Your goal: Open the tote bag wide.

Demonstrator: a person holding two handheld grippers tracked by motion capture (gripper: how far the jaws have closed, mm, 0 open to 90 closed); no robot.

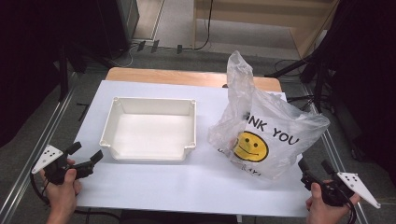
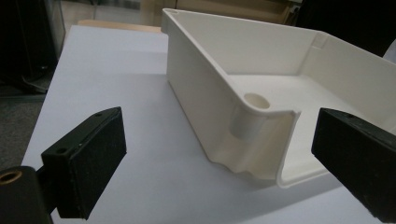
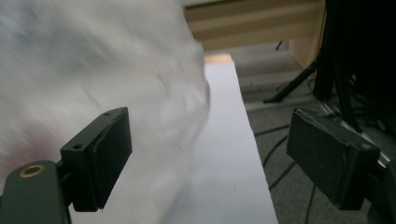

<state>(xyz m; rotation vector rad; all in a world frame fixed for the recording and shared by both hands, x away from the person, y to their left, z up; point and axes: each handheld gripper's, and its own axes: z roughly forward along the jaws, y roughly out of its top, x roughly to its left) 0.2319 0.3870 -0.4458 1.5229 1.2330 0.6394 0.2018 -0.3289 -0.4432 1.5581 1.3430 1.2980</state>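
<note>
A white plastic bin (image 1: 152, 128) sits empty on the white tabletop (image 1: 187, 182), left of centre. A clear plastic bag (image 1: 266, 128) printed with a yellow smiley and "THANK YOU" stands right of it, bulging, with something inside that I cannot make out. My left gripper (image 1: 85, 153) rests open near the table's front left corner, just short of the bin's near corner (image 2: 254, 116). My right gripper (image 1: 315, 165) is open at the front right, beside the bag (image 3: 93, 70), which looks blurred. Neither gripper holds anything.
Past the white surface a wooden table edge (image 1: 187, 74) shows at the back. Metal rails (image 1: 37, 154) run along both sides. Cables and stand legs (image 1: 299, 70) lie on the floor to the right and behind.
</note>
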